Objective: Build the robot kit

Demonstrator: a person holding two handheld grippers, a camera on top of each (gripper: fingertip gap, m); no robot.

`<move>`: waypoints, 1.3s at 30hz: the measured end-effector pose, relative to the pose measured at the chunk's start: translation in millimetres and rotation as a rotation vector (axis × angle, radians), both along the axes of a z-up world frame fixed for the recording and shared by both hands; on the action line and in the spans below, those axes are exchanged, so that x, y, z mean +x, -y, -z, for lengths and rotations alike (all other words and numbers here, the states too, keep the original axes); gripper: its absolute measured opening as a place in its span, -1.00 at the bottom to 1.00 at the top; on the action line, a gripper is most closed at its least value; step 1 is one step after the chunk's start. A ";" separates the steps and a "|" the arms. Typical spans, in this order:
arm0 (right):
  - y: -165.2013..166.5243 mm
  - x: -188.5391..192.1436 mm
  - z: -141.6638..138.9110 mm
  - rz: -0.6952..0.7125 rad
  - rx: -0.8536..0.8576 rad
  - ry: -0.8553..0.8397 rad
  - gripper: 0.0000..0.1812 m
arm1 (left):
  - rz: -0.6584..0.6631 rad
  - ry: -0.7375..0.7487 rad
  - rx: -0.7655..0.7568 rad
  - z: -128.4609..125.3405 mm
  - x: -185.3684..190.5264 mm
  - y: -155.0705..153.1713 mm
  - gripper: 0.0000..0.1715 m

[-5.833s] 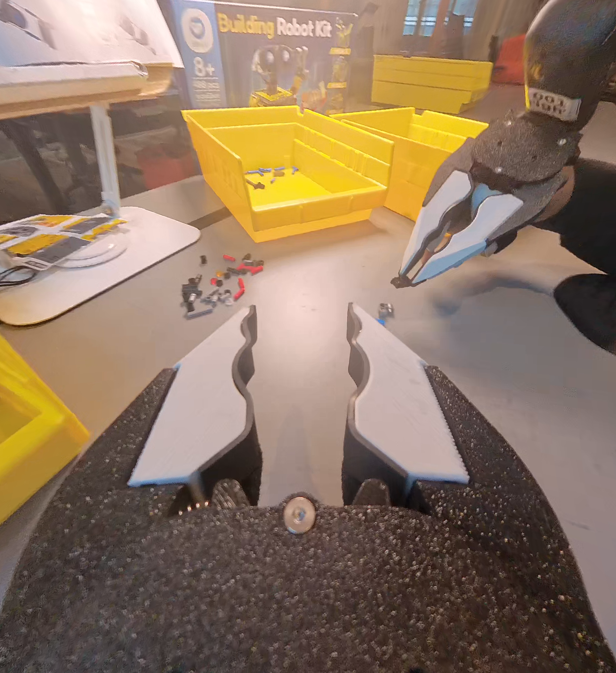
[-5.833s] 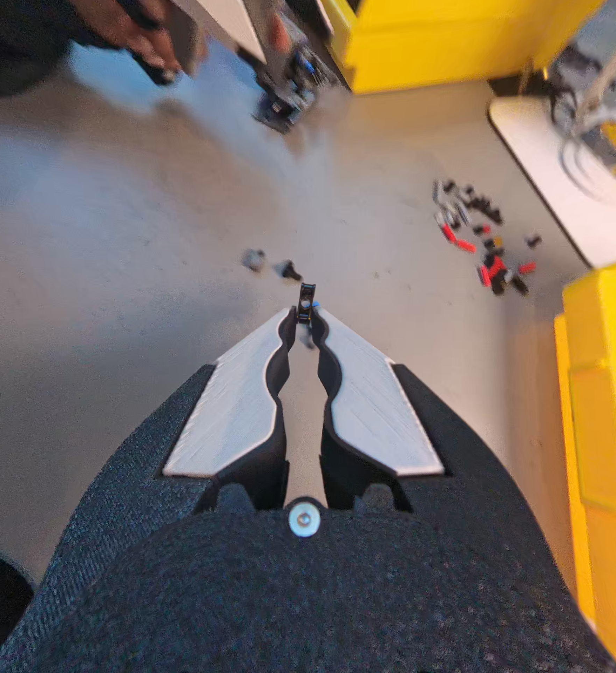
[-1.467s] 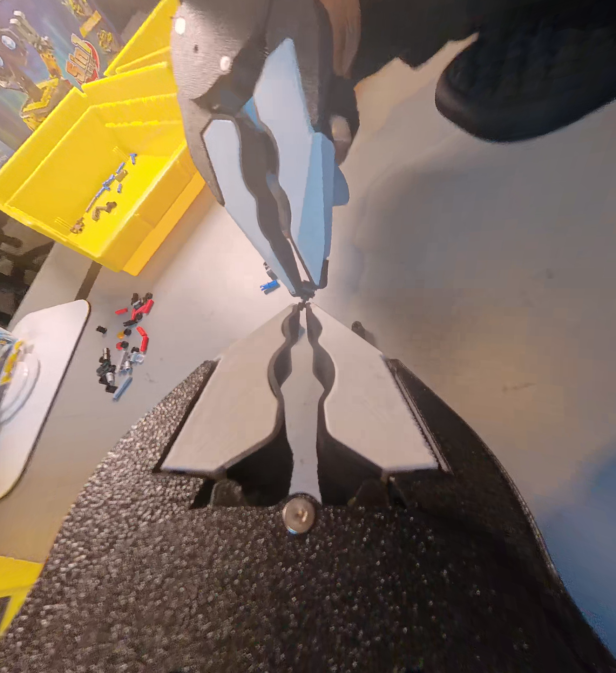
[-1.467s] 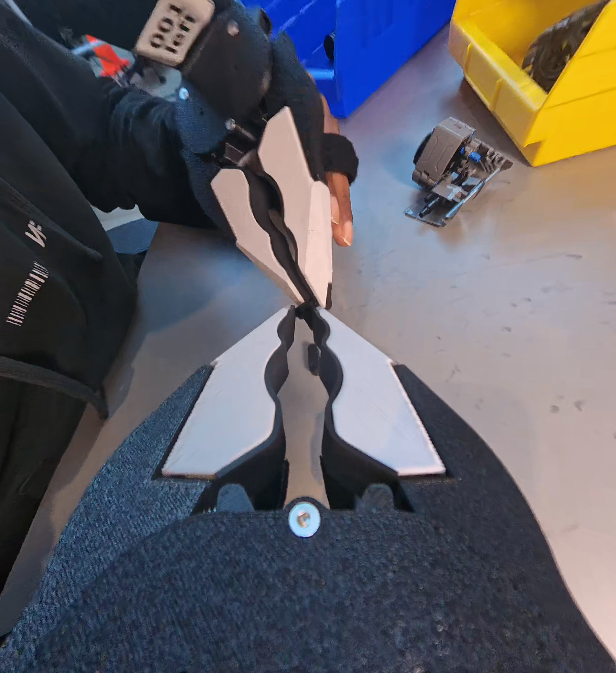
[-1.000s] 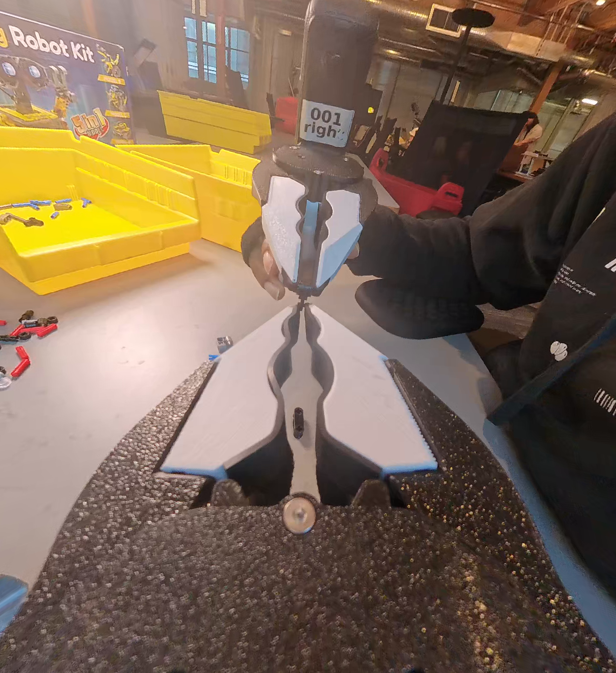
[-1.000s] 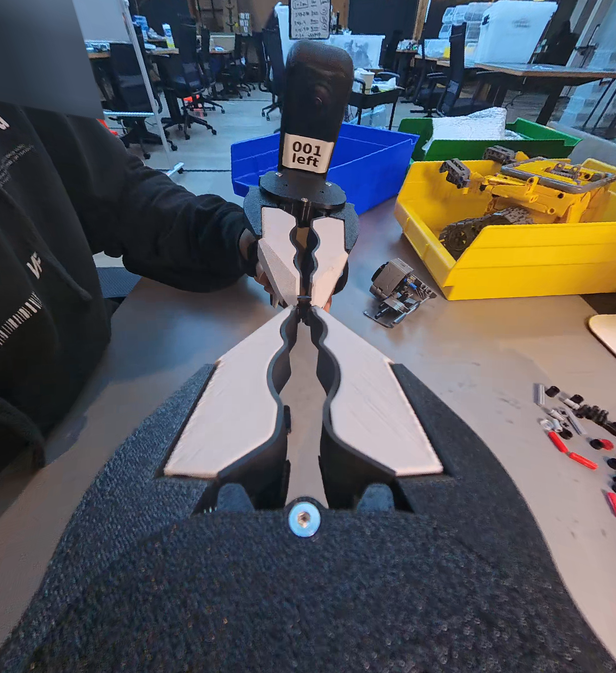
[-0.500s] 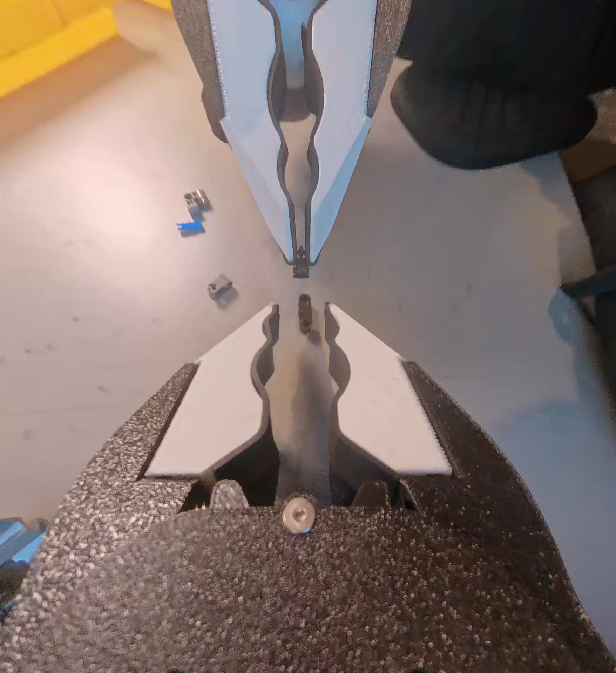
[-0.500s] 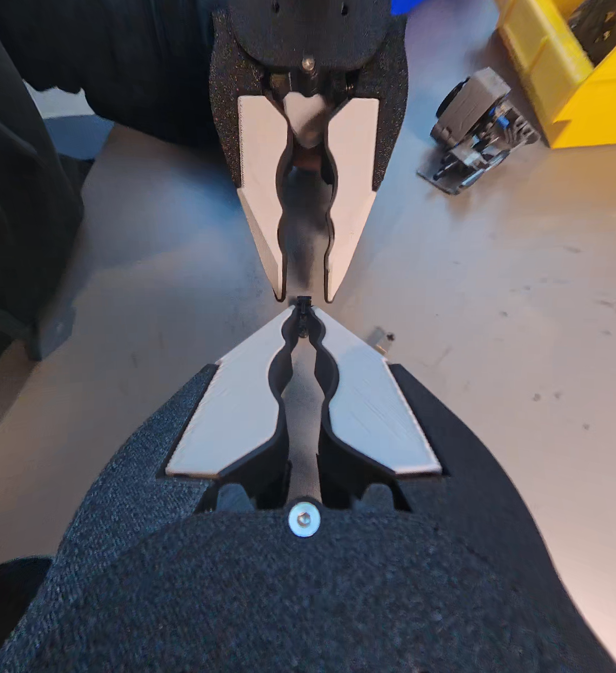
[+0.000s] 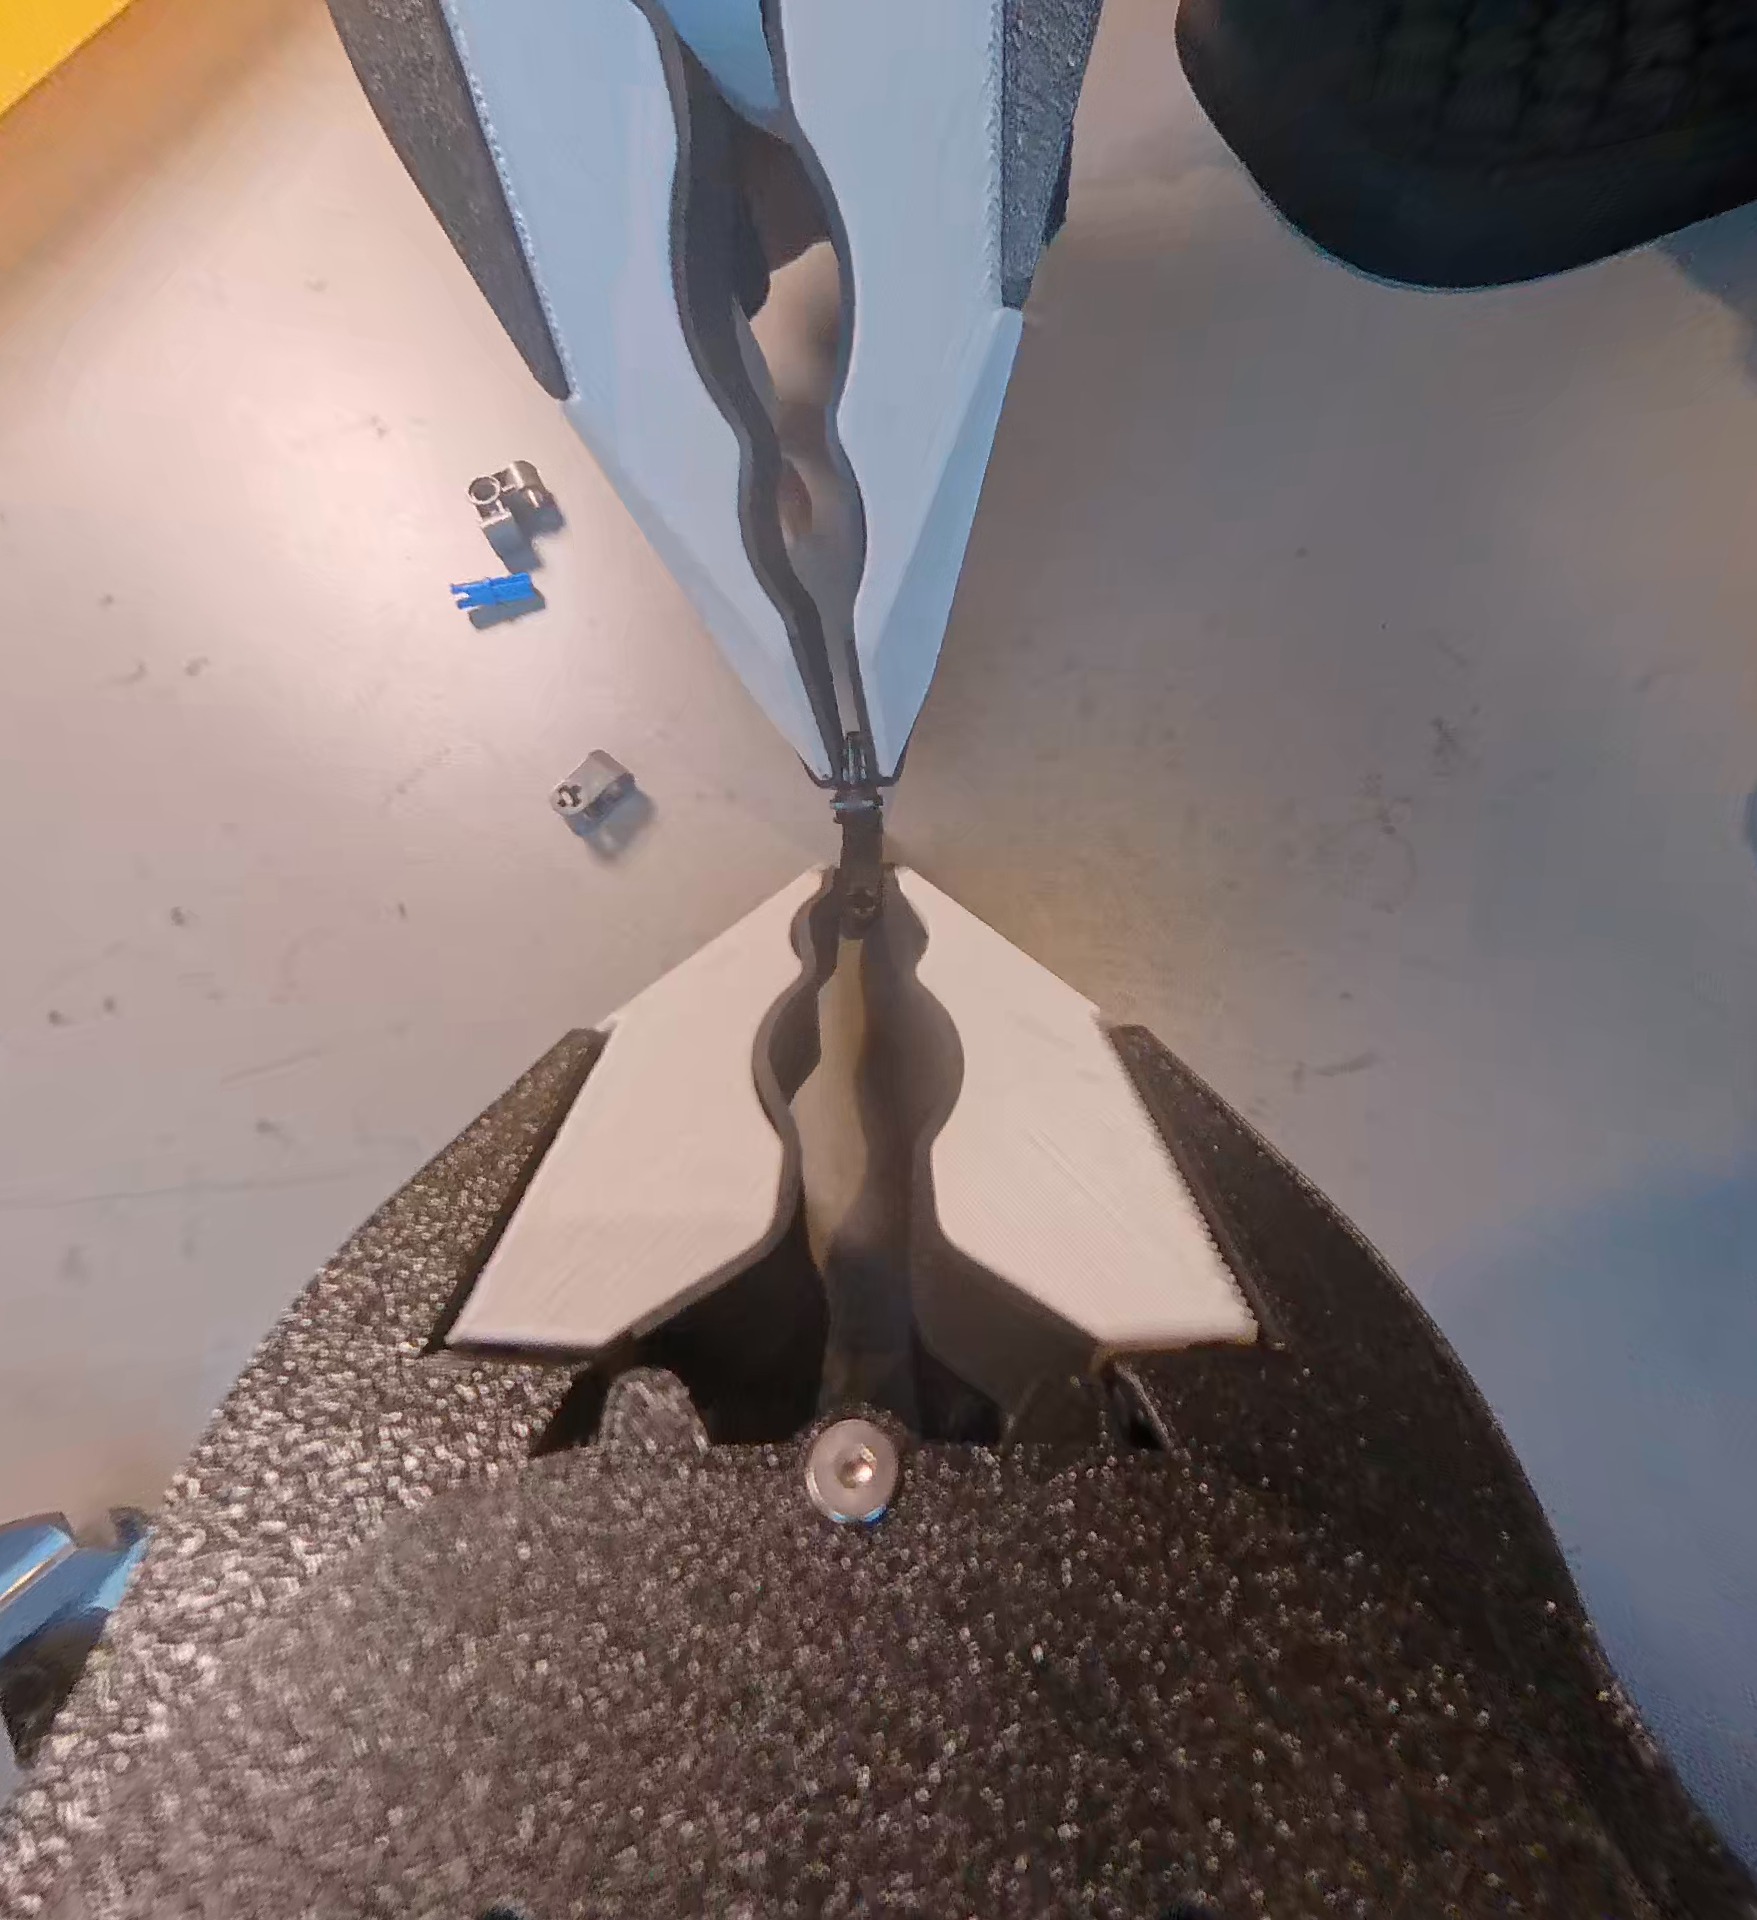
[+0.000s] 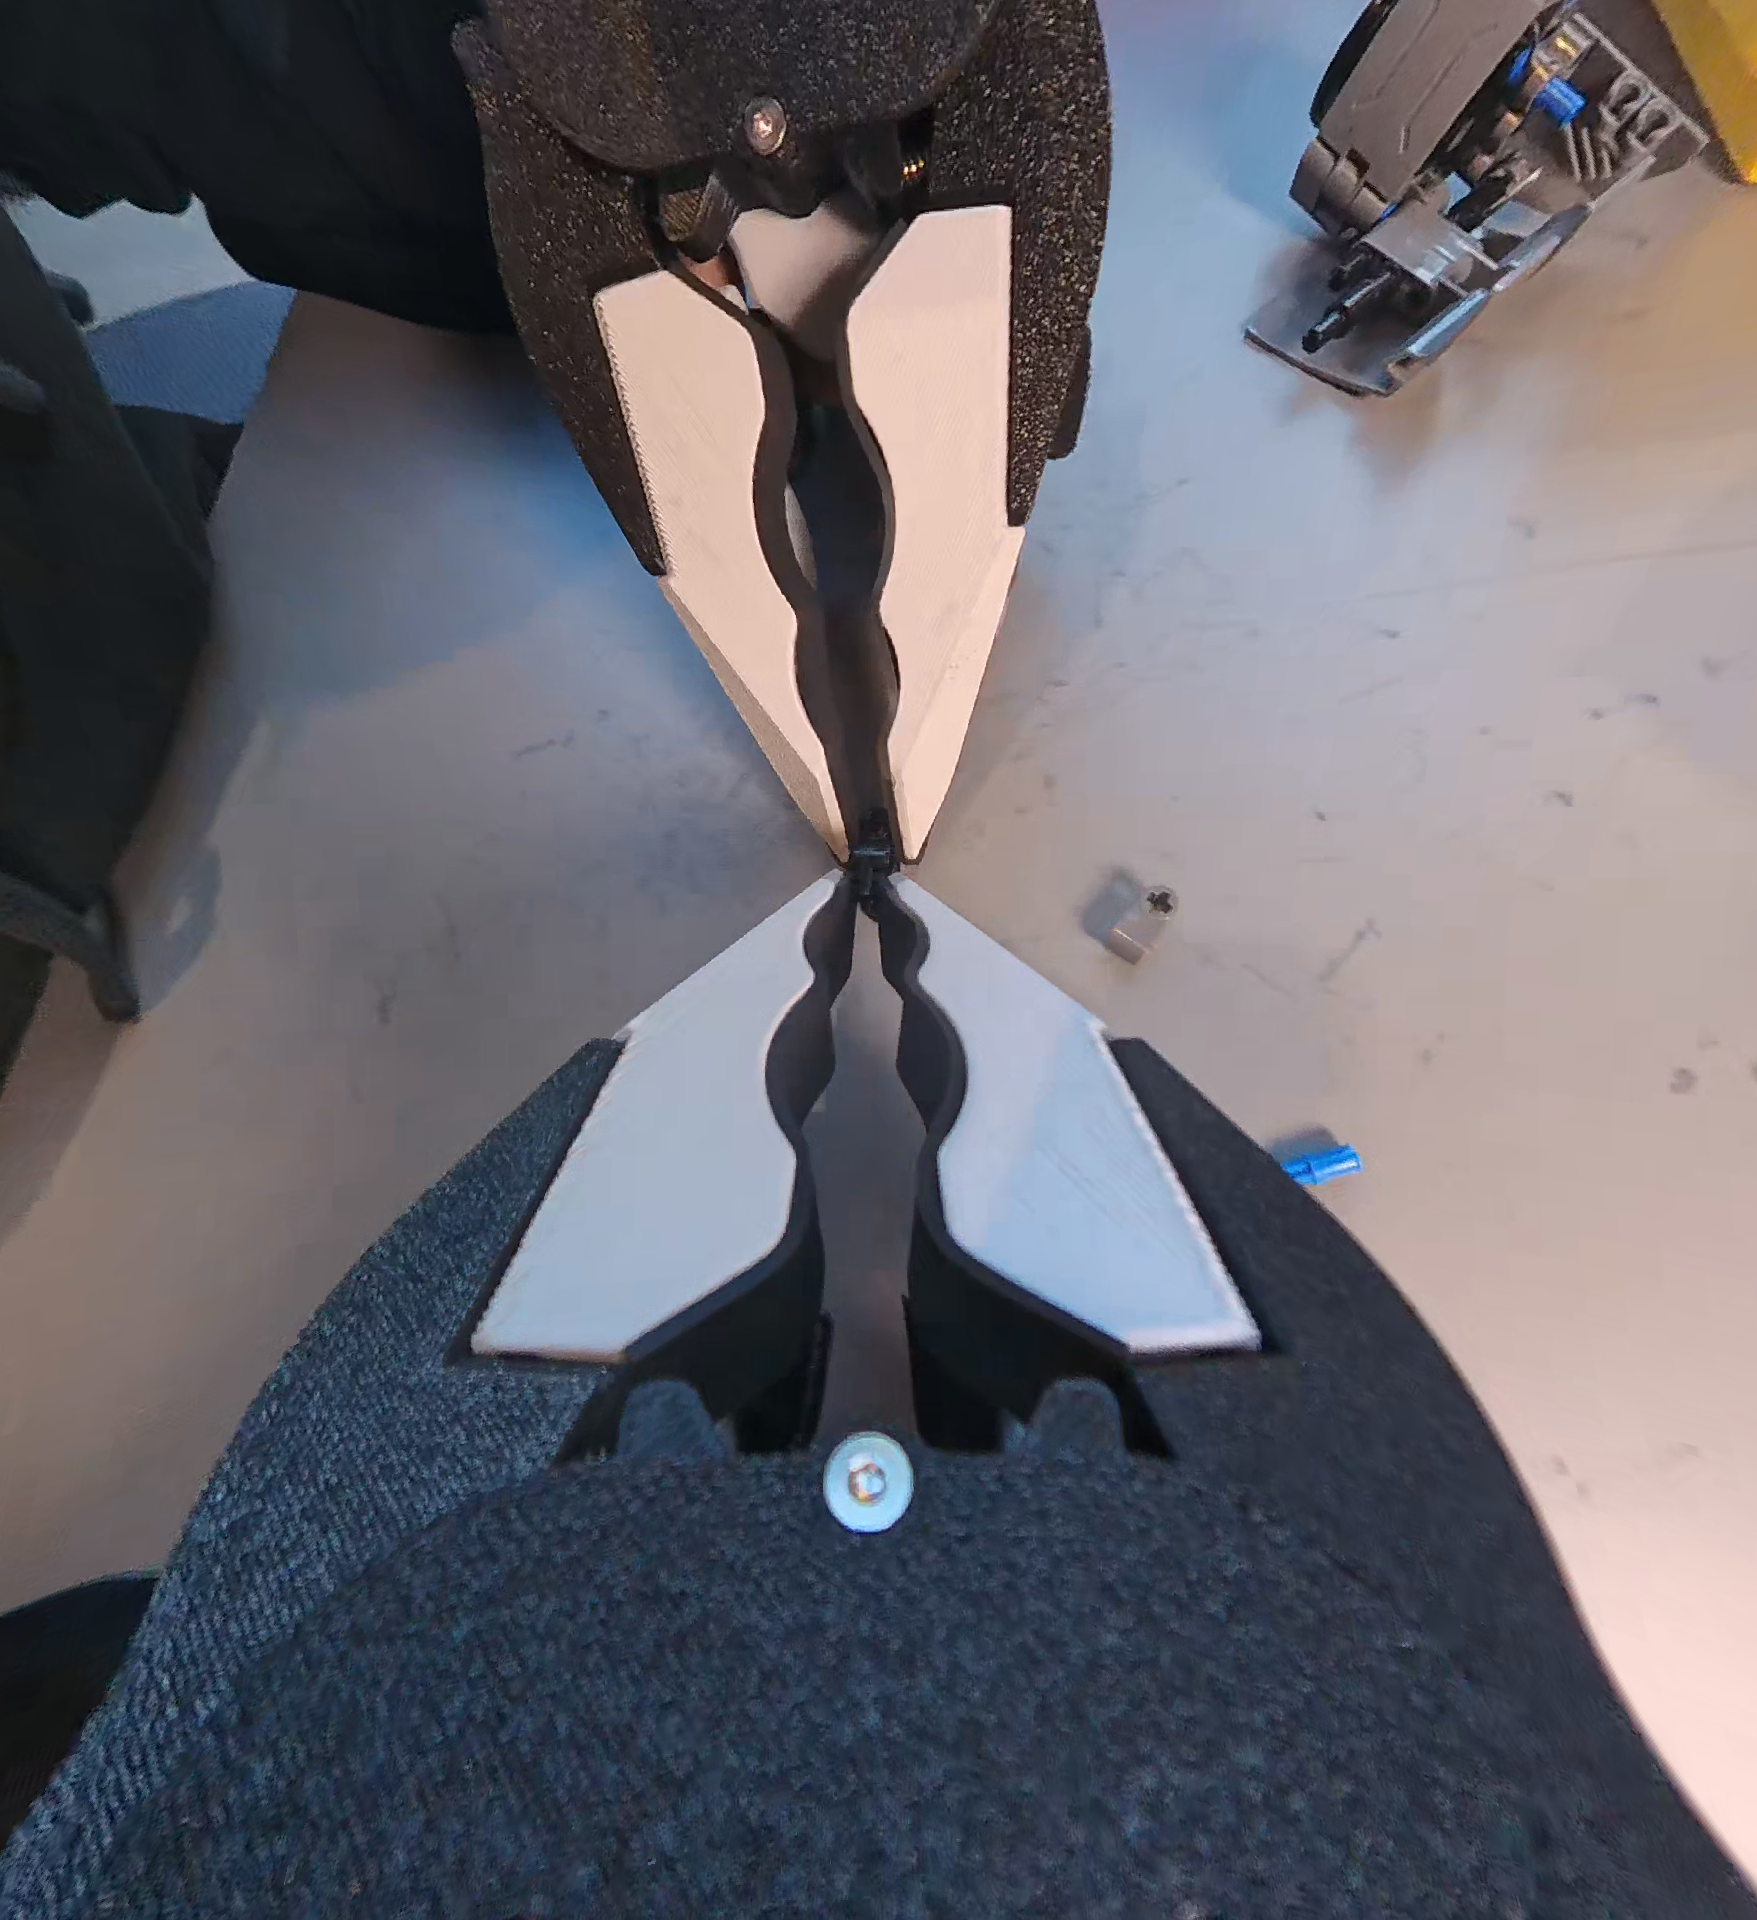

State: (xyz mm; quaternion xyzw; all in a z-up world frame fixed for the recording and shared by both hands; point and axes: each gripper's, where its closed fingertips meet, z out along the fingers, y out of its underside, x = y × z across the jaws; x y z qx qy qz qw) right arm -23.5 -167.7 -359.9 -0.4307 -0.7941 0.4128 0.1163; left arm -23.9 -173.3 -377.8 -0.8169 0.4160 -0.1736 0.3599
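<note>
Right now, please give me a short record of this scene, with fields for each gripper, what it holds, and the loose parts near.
left gripper: shut on a small black piece
right gripper: shut on a small black pin
contact: the two black parts meet tip to tip above the table
loose parts: grey connector, second grey connector, blue pin
farther off: grey and black assembly

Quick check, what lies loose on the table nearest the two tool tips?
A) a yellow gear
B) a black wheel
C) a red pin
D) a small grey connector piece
D: a small grey connector piece lies on the table just beside where the left tool and right tool meet tip to tip.
</note>
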 end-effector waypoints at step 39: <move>-3.0 2.0 10.0 -0.042 0.331 0.054 -0.98 | 0.007 0.010 -0.004 0.2 -0.7 0.0 -0.93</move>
